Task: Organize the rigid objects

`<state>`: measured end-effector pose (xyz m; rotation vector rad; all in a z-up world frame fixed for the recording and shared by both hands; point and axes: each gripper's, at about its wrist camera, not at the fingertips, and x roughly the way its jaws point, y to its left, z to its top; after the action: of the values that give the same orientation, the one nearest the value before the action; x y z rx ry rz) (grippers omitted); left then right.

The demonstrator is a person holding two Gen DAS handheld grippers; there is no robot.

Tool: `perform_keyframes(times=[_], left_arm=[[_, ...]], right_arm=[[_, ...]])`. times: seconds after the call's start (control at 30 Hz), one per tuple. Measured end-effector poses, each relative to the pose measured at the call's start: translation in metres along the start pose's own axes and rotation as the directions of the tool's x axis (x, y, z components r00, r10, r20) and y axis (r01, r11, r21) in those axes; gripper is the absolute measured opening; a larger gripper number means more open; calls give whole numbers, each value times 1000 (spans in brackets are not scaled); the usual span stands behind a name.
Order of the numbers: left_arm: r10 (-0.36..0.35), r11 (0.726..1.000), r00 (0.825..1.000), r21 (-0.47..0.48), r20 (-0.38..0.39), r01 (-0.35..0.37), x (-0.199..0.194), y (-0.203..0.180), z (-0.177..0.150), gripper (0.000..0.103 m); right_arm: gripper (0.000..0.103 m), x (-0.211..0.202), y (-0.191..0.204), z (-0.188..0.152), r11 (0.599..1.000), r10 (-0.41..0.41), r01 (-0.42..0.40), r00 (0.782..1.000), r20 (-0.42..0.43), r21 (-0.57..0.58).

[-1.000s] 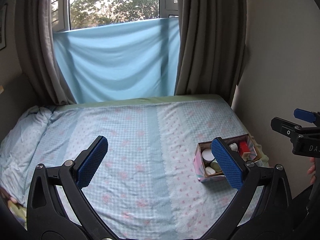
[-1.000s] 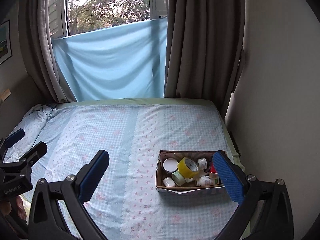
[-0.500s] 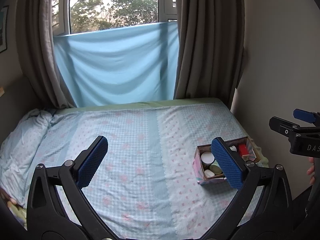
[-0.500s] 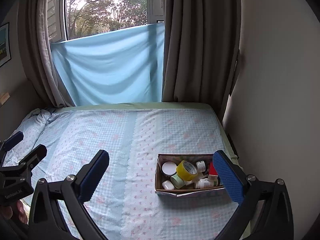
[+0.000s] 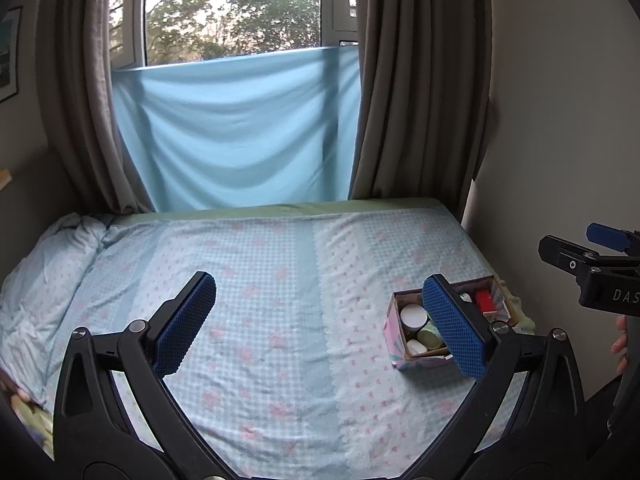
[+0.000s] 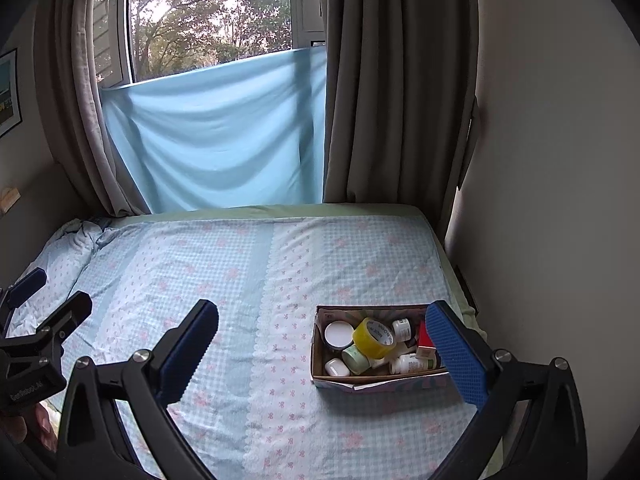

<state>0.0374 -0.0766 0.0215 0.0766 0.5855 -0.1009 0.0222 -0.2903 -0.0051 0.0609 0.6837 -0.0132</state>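
A small cardboard box [image 6: 320, 360] [image 5: 394, 334] sits on the bed near its right edge. It holds a yellow tape roll [image 6: 374, 338], white-lidded jars [image 6: 339, 333], a white bottle [image 6: 412, 363], a pale green jar [image 6: 355, 359] and a red item [image 5: 485, 301]. My left gripper [image 5: 320, 320] hangs open above the bed, its right finger overlapping the box in view. My right gripper [image 6: 322, 356] is open too, above the bed with the box between its fingers in view, well beyond them. Each gripper shows at the edge of the other's view.
The bed [image 6: 240, 272] carries a light blue checked sheet with pink flowers. A bunched quilt [image 5: 36, 276] lies at the far left. A wall [image 6: 540, 200] runs close along the right side. Grey curtains [image 6: 400, 100] and a blue cloth [image 6: 216, 136] cover the window behind.
Both grippers have drawn back and risen slightly; the box looks smaller and farther in both views. Both stay open with nothing held.
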Motion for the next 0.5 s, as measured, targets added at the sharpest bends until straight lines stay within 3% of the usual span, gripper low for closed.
perform_keyframes(times=[0.5], left_arm=[[-12, 1000, 1000, 4, -1, 12, -2, -4, 0, 103]], right_arm=[[103, -3, -2, 1, 1000, -11, 11, 1000, 13, -4]])
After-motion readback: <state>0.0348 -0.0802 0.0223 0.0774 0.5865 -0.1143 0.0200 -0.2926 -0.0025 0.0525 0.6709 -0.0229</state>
